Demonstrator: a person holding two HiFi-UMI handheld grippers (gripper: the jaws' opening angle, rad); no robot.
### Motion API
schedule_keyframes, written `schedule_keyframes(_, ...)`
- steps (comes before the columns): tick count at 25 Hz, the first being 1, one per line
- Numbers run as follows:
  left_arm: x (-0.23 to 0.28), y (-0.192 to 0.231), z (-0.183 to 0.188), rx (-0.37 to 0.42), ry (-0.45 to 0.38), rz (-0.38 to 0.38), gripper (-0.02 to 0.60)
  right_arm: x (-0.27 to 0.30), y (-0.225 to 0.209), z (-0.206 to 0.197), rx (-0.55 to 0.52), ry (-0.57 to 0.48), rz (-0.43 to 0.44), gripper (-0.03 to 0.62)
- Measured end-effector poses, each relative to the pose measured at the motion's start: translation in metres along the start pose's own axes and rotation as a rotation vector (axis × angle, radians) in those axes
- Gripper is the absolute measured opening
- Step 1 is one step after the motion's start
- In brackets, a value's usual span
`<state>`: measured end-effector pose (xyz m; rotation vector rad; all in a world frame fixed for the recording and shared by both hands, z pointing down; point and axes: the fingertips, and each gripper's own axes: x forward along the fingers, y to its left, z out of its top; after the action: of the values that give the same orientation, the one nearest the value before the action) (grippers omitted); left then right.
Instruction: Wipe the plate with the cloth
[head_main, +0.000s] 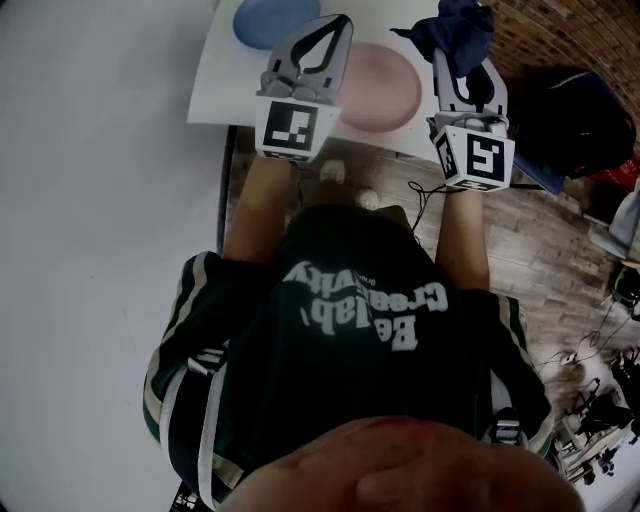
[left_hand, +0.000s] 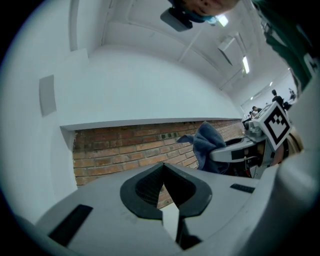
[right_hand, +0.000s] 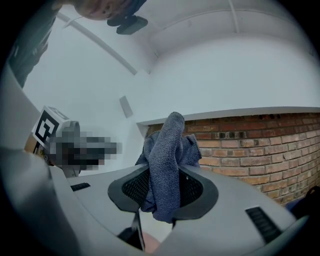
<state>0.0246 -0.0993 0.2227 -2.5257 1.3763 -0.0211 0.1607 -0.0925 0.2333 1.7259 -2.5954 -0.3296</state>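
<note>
The right tool (right_hand: 162, 192) pinches the cloth (right_hand: 167, 150), seemingly beside the pink plate (head_main: 385, 90); left tool (left_hand: 163, 187) pressed together.

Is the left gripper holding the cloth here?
No, the left gripper has its jaws together on nothing, while the cloth is clamped in the right gripper.

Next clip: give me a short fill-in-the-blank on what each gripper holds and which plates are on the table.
1. The right gripper is shut on a dark blue ____.
2. The left gripper has its jaws together and holds ____.
3. On the white table, beside the pink plate, lies a second plate, which is ____.

Missing words: cloth; nothing; blue.
</note>
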Motion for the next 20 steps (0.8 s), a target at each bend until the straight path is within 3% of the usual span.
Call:
schedule_keyframes(5, 0.022, 0.038, -0.009, 0.012, -0.003, -0.07, 0.003, 0.043, 0.013, 0.008, -0.033, 0.033, -0.033, 0.12)
schedule_keyframes(10, 0.013, 0.061, -0.032, 0.018, -0.004, -0.116, 0.003, 0.056, 0.036, -0.002, -0.042, 0.049, -0.075, 0.121)
schedule_keyframes(20, 0.043, 0.053, -0.085, -0.011, 0.069, -0.228, 0.003, 0.067, 0.027, -0.046, -0.017, 0.126, -0.131, 0.123)
